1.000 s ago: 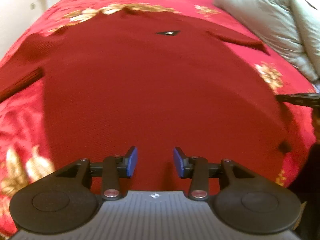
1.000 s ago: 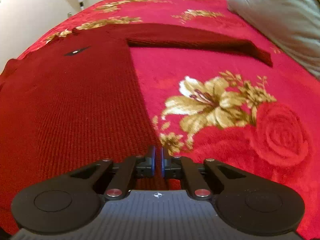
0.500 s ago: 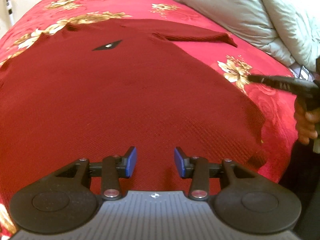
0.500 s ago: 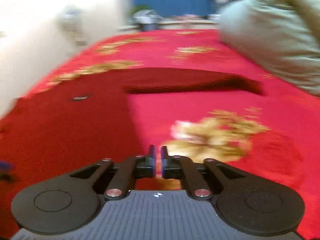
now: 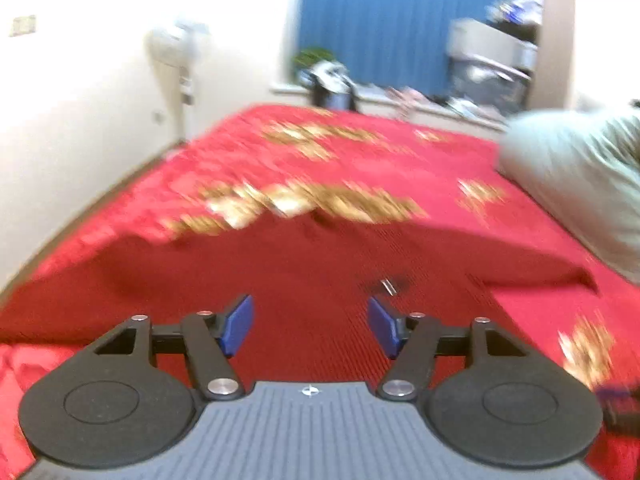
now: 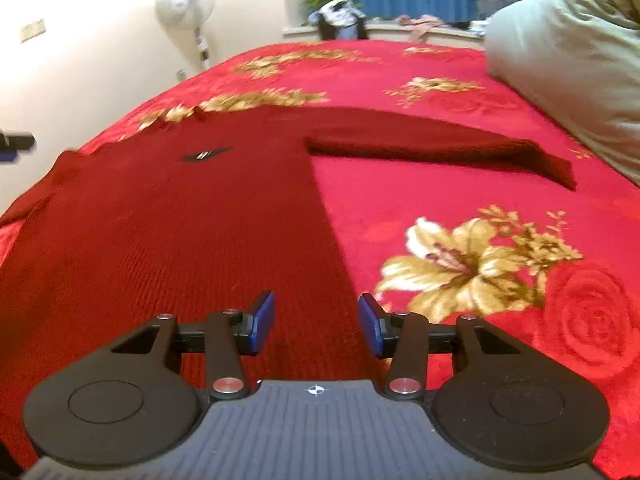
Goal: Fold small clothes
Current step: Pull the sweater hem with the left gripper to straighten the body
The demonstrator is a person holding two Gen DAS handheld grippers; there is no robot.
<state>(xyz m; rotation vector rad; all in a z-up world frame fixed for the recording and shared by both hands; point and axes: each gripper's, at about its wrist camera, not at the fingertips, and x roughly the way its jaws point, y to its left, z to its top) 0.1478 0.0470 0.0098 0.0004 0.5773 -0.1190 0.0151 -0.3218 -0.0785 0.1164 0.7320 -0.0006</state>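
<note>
A dark red knitted sweater [image 6: 180, 232] lies flat on the red floral bedspread [image 6: 420, 184], one sleeve [image 6: 440, 146] stretched to the right and a small black label [image 6: 204, 155] near its neck. My right gripper [image 6: 316, 322] hovers low over the sweater's right side edge; its jaws are opening and nothing is pinched between the blue pads [image 6: 262, 318]. In the blurred left wrist view the sweater [image 5: 312, 280] fills the foreground. My left gripper [image 5: 310, 326] is raised above it, jaws opening, nothing between them.
A grey-green quilt [image 6: 568, 52] is heaped along the bed's right side. A standing fan [image 6: 184, 0] is by the wall at left, and a cluttered windowsill [image 6: 384, 30] with blue curtains lies beyond the bed's far end.
My right gripper went from shut to open over the sweater's edge. My left gripper lifted and tilted up, so the room's far end came into view, and its jaws spread wider.
</note>
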